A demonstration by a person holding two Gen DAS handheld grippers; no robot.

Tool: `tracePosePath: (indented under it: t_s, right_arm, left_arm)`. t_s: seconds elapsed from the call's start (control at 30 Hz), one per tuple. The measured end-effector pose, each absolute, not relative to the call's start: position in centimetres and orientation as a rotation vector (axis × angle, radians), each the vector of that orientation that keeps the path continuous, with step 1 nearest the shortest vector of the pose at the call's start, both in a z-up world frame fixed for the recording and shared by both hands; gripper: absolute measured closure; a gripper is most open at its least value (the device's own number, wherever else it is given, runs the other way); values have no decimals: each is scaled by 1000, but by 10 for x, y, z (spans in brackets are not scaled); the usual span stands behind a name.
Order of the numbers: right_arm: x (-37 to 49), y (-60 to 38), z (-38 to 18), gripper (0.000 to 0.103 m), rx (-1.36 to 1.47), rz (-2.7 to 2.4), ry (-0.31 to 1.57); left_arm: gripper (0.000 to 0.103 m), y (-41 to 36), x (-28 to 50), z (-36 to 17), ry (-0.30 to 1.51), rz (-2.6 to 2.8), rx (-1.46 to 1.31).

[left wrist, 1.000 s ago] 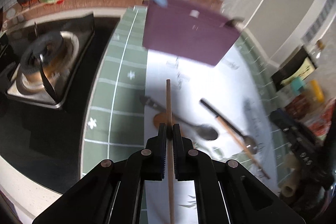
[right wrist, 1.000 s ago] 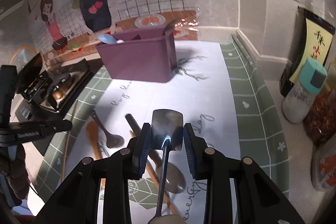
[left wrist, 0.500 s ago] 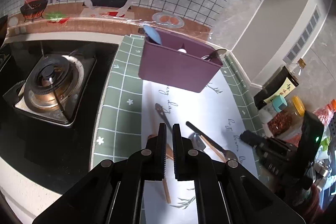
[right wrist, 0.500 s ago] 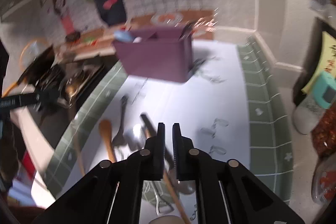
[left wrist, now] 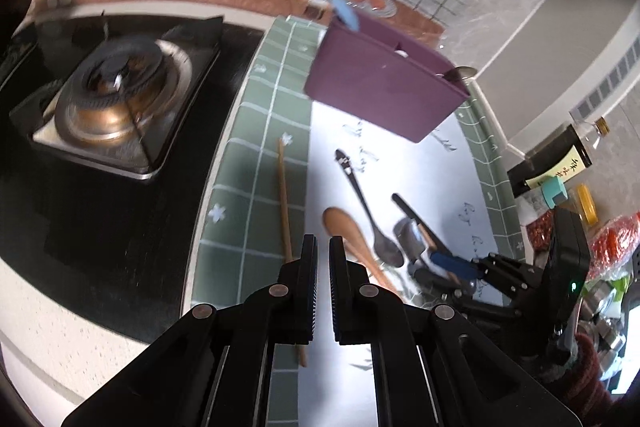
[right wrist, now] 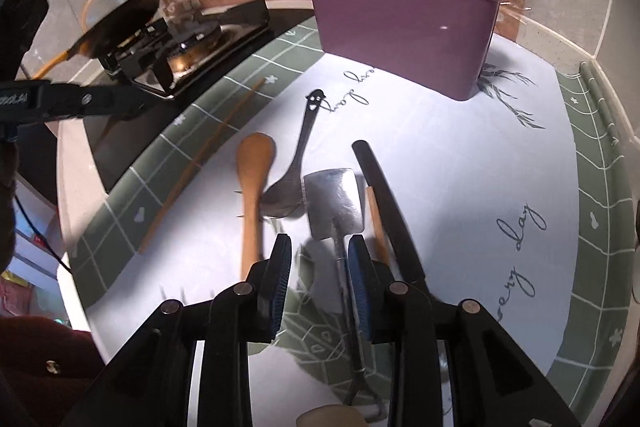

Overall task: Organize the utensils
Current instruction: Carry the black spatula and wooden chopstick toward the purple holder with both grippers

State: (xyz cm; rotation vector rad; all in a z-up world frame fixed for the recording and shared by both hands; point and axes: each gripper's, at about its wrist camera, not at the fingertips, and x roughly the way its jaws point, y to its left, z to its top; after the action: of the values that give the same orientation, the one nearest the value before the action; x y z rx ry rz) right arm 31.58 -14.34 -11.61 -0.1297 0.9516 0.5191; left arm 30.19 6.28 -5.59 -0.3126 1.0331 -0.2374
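Note:
A purple utensil holder (left wrist: pixel 380 83) (right wrist: pixel 404 27) stands at the back of the white mat, with a blue spoon and a metal spoon in it. On the mat lie a wooden chopstick (left wrist: pixel 285 203) (right wrist: pixel 204 163), a wooden spoon (left wrist: pixel 352 239) (right wrist: pixel 252 183), a dark spoon (left wrist: pixel 364 203) (right wrist: pixel 296 167), a steel spatula (right wrist: pixel 334 203) and a black-handled utensil (right wrist: pixel 384 199). My left gripper (left wrist: pixel 323 247) is shut and empty above the chopstick and wooden spoon. My right gripper (right wrist: pixel 318 251) is open, its jaws on either side of the spatula's neck.
A gas stove (left wrist: pixel 108 103) (right wrist: pixel 180 47) sits left of the green-checked mat (left wrist: pixel 256 187). Sauce bottles and jars (left wrist: pixel 560 171) stand at the right by the wall. A pan (right wrist: pixel 116 15) rests on the far burner.
My left gripper has let go of the chopstick, which now lies on the mat. My right gripper dropped the spatula, shut, then opened again around the spatula on the mat.

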Motion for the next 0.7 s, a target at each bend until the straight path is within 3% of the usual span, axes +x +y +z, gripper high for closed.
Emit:
tracePosePath:
  t_s: [0.1,0.23,0.5,0.57,0.7]
  right_arm:
    - [323,-142,-119,73,-139,520,953]
    - [329,-136,-121,66,-174,548,937]
    - [336,-124,-122,65,-289,560,889]
    - [337,-126,-121,74,-278,556,891]
    - [332,-134,-110,74,-216,529,857]
  left_arm:
    - [94,68,299,-62,1046,-238,-341]
    - [73,73,297,-67,1053,-232,-348]
    - [71,79,290,-76,1086,-199,-351]
    - [71,78,291,-79,1100,-194,-345]
    - [70,67,299,-85,1120,-197,-308]
